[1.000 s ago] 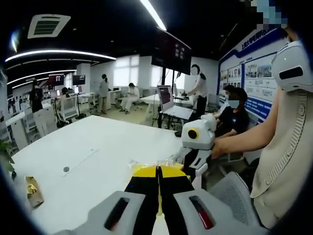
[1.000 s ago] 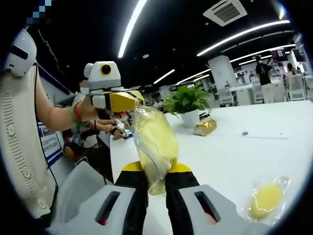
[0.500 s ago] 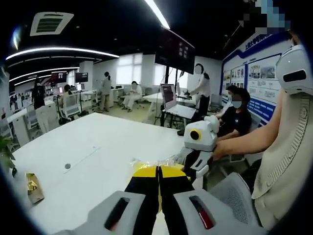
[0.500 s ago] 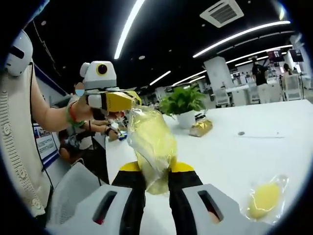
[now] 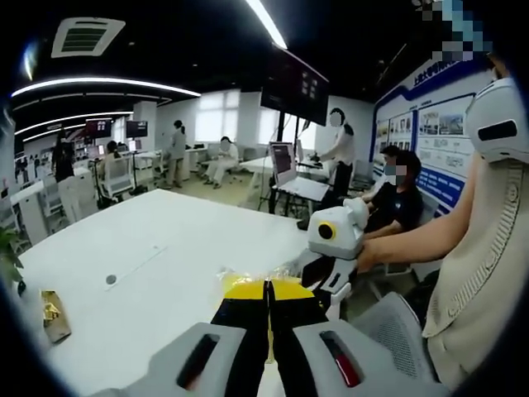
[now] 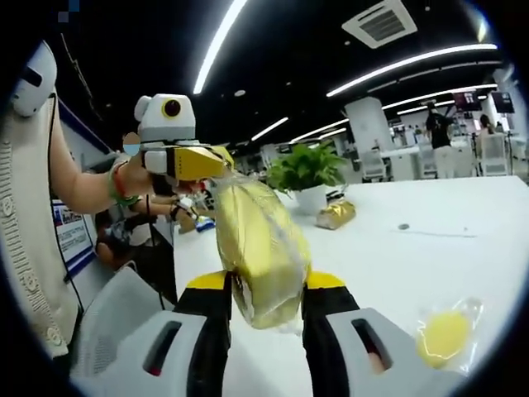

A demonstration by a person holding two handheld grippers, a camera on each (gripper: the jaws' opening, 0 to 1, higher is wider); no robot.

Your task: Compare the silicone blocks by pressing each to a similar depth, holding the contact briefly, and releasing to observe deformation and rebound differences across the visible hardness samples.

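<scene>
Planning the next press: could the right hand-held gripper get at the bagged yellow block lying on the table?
Probably not yet: the right hand-held gripper already clamps a bagged block; the table block itself lies unobstructed.

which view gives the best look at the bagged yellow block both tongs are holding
The right gripper view: the bagged yellow block sits large and centred between the right tongs, with the left tongs pinching its top. The left gripper view gives just a sliver of the bag's edge beyond the closed left tongs.
</scene>
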